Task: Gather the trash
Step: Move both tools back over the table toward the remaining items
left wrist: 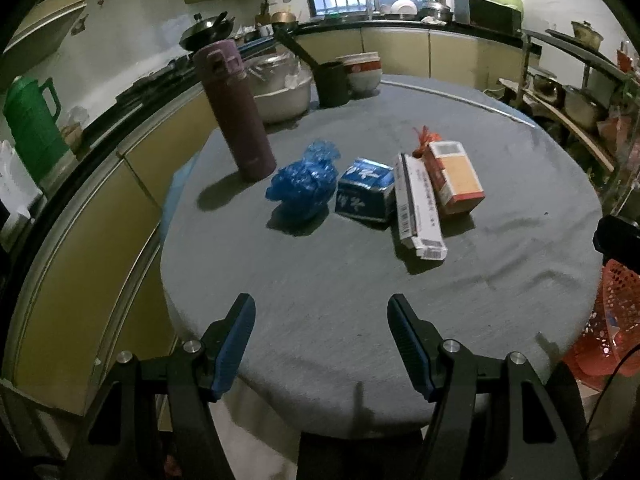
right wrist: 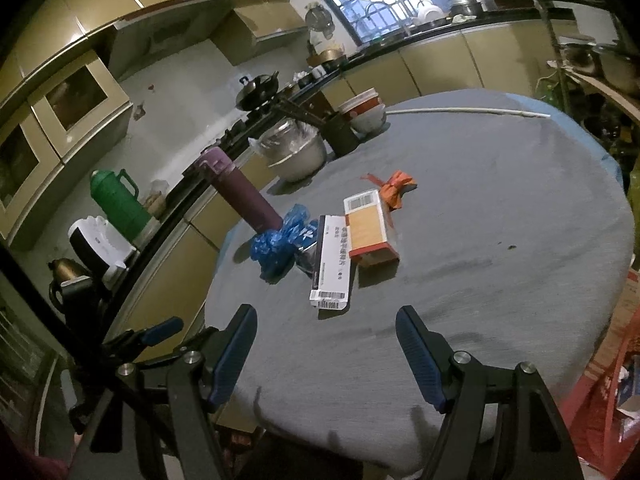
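Hovering claws: the left claw [left wrist: 321, 344] and the right claw [right wrist: 326, 354] both hang over the near edge of the bench [left wrist: 360, 320], each spread wide with nothing between its pads.
Landmark: a tall purple flask [left wrist: 234, 108] stands upright on the bench; places below are given from it.
Blue bag: a crumpled blue plastic bag [left wrist: 306, 184] lies just beside the flask's foot, on the side toward the boxes.
Blue box: a small blue box [left wrist: 364, 190] sits next past the bag, touching or nearly touching it.
White box: a long white box [left wrist: 416, 208] with barcodes lies flat beyond the blue box, its end pointing toward the claws.
Orange box: an orange and red box [left wrist: 454, 178] lies against the white box, farthest of the boxes from the flask.
Orange scrap: a knotted orange scrap [left wrist: 422, 140] rests at the far end of the orange box.
Behind the flask: a covered metal bowl [left wrist: 280, 88], a dark cup [left wrist: 332, 84] and stacked bowls [left wrist: 362, 70] stand at the bench's far edge.
Red basket: a red mesh basket [left wrist: 612, 320] shows off the bench's edge, well apart from the flask.
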The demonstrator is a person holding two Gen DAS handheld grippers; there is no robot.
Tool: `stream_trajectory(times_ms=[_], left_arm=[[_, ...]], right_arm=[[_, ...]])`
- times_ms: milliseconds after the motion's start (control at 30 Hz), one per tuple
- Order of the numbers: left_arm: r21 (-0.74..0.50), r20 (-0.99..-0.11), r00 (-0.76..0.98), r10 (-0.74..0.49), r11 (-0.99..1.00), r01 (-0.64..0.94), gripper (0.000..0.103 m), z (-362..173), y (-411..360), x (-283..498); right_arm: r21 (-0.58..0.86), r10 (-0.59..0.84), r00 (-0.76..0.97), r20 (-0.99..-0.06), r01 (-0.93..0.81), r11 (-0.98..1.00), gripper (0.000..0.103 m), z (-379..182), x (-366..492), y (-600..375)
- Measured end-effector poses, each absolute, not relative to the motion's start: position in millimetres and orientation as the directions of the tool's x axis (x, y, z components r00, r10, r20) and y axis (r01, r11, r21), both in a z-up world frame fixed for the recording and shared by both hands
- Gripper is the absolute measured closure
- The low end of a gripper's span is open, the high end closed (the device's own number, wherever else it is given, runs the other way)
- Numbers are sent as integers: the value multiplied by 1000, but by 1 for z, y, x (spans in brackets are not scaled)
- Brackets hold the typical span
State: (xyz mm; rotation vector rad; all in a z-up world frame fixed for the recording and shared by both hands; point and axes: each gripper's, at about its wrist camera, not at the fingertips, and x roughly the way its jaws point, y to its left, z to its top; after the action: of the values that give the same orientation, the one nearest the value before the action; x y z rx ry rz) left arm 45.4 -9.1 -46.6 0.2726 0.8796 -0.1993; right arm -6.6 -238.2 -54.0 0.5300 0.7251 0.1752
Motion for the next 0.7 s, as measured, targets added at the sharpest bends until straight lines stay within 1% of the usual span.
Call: stream_trajectory(times_ms=[700], left_arm=[[143, -849, 529, 9, 967, 213, 34, -91, 24, 75]], right_arm=[[534, 410, 651, -639, -8, 846, 28, -85, 51, -197]])
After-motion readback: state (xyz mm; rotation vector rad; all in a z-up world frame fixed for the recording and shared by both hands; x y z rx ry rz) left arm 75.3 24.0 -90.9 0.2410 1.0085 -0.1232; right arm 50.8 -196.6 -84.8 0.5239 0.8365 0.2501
